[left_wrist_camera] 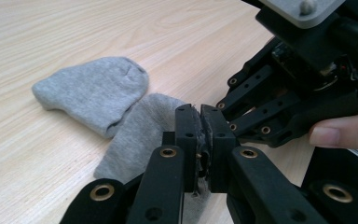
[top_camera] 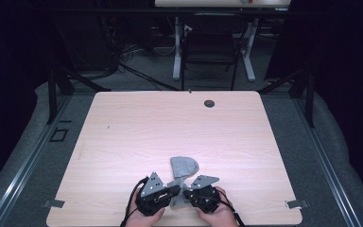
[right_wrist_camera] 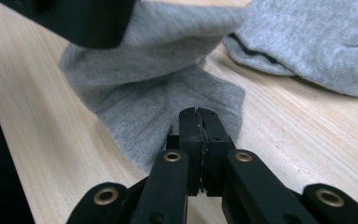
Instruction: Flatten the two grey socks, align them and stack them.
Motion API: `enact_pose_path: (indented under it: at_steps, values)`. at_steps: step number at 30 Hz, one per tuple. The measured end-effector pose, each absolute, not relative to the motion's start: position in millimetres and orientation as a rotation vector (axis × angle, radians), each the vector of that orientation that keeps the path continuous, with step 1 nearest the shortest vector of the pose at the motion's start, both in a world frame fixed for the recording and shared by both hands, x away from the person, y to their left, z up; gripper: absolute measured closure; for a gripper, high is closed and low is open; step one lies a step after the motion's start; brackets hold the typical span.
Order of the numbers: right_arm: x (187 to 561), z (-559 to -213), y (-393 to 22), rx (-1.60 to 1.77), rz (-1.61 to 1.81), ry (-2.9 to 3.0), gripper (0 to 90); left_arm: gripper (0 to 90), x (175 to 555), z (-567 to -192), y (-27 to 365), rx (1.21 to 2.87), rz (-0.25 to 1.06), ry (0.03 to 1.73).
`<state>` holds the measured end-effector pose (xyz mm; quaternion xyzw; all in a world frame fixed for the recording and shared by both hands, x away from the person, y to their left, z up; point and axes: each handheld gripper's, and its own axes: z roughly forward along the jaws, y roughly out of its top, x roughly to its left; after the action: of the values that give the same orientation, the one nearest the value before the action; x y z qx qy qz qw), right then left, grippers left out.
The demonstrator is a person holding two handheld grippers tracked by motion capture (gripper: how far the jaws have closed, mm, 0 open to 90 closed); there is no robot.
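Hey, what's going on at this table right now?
A person is working on a grey sock at the near edge of the table. The left hand-held gripper and the right hand-held gripper are each shut on the sock's near end, while its far end lies flat on the wood.

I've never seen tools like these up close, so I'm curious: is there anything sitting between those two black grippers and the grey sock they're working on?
Nothing visible does. The left gripper and the right gripper are each shut on the grey sock, pinching its fabric near the front edge of the wooden table. Nothing else lies near them.
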<state>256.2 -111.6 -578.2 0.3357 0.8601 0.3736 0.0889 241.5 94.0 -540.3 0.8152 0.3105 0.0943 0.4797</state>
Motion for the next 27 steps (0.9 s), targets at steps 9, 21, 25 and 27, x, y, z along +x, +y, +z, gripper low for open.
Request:
enact_pose_path:
  at_steps: [9,21,25,27]
  values:
    - [255,-577,-116,1.051,1.086,2.542,89.2,86.5,241,-537,109,2.005,0.253,0.781]
    - [253,-575,-123,1.111,1.054,2.513,88.3,87.9,240,-543,142,2.036,0.280,0.869]
    - [253,-576,-124,1.109,1.061,2.512,87.7,87.0,239,-548,147,2.023,0.267,0.912]
    - [253,-576,-124,1.110,1.060,2.512,87.7,86.4,240,-548,148,2.017,0.275,0.906]
